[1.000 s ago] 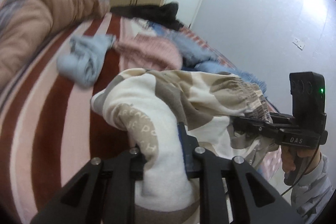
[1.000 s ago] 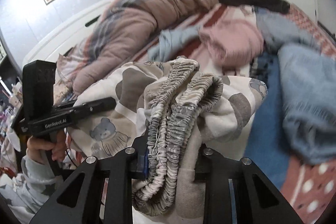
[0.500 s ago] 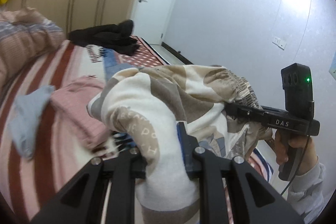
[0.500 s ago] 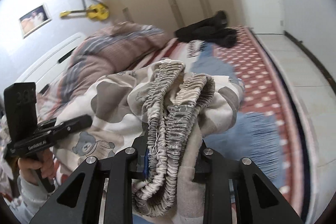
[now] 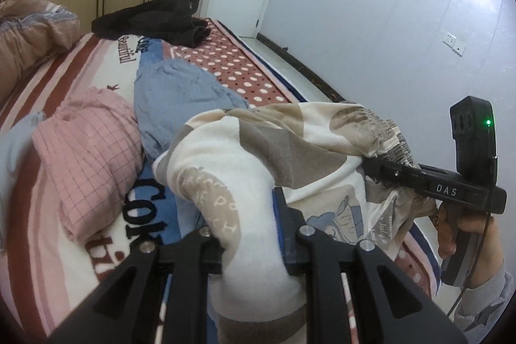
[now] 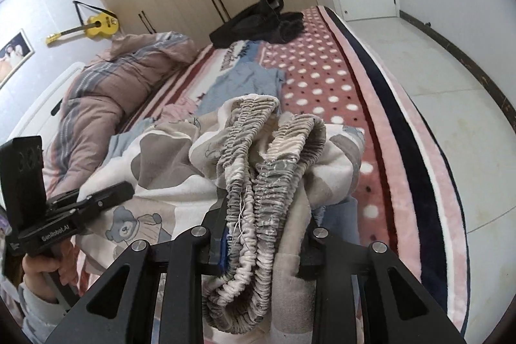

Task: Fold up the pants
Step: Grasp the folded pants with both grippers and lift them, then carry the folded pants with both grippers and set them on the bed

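Your left gripper (image 5: pixel 254 234) pinches a cream leg fold of the pants (image 5: pixel 290 150), while your right gripper (image 6: pixel 261 234) clamps the bunched, ribbed elastic waistband (image 6: pixel 267 157). The pants hang between them above the bed (image 6: pixel 380 124), soft cream fleece with beige-grey patches, small bear prints and lettering.

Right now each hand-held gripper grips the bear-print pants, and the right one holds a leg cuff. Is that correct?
Not quite. The right hand-held gripper holds the gathered elastic waistband of the pants, as the right wrist view shows. The left hand-held gripper grips them too.
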Demonstrator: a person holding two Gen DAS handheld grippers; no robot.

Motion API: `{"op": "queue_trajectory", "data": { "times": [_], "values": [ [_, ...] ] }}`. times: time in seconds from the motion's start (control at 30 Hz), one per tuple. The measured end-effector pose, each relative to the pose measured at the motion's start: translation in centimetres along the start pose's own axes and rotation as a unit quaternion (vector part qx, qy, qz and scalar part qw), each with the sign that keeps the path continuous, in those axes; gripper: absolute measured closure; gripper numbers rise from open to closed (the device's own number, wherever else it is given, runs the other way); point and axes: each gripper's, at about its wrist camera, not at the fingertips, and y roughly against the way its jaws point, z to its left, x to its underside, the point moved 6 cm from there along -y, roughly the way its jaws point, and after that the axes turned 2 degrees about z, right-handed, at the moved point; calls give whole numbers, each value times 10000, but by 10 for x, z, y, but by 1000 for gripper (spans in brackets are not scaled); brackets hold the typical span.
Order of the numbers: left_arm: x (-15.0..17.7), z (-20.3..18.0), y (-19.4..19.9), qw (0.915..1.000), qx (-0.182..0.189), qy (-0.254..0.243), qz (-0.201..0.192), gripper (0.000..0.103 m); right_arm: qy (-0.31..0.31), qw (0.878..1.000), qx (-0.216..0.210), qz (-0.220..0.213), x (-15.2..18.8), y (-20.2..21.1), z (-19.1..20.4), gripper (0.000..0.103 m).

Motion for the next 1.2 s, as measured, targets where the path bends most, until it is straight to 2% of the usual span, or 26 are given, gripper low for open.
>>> {"op": "queue_trajectory", "data": {
  "times": [0.07,0.13,0.17,0.23,0.27,0.37,0.47,0.5,0.53,0.6,0.67,0.73,0.87,1.1,1.2],
  "values": [
    [5,4,-4,9999,-111,-38,55,83,-6,10000,24,40,2,-7,-4,77],
    [7,8,-6,9997,-225,-9,70,69,-46,9999,99,56,6,-11,-10,66],
    [9,12,-5,9994,-335,37,38,65,-64,9998,165,46,7,-11,-11,62],
    [10,18,-5,9991,-421,92,20,59,-56,9990,448,35,9,-10,-14,38],
    [10,20,-5,9989,-449,93,24,59,2,9982,598,10,11,-8,-15,34],
    [10,22,5,9981,-605,39,-89,50,228,9955,916,-74,12,3,-12,32],
    [9,22,23,9964,-763,-87,-368,36,378,9905,1291,-279,11,20,-8,27],
    [9,21,31,9956,-801,-131,-462,28,479,9876,1437,-409,12,28,-2,22],
    [10,19,42,9946,-842,-184,-584,24,541,9859,1507,-483,12,33,2,19],
    [12,18,62,9928,-875,-263,-779,23,796,9808,1624,-723,17,49,21,16],
    [16,17,91,9900,-905,-307,-1038,20,1033,9762,1667,-927,22,63,42,8],
    [20,17,115,9868,-937,-347,-1274,14,1214,9719,1645,-1163,30,78,66,6],
    [39,18,181,9748,-1118,-463,-1872,2,1462,9647,1482,-1611,52,106,118,1],
    [93,32,274,9584,-1333,-410,-2490,1,1876,9460,1187,-2361,111,151,215,1],
    [121,41,299,9542,-1468,-397,-2578,1,1786,9451,963,-2563,137,161,245,1]
  ]
}}
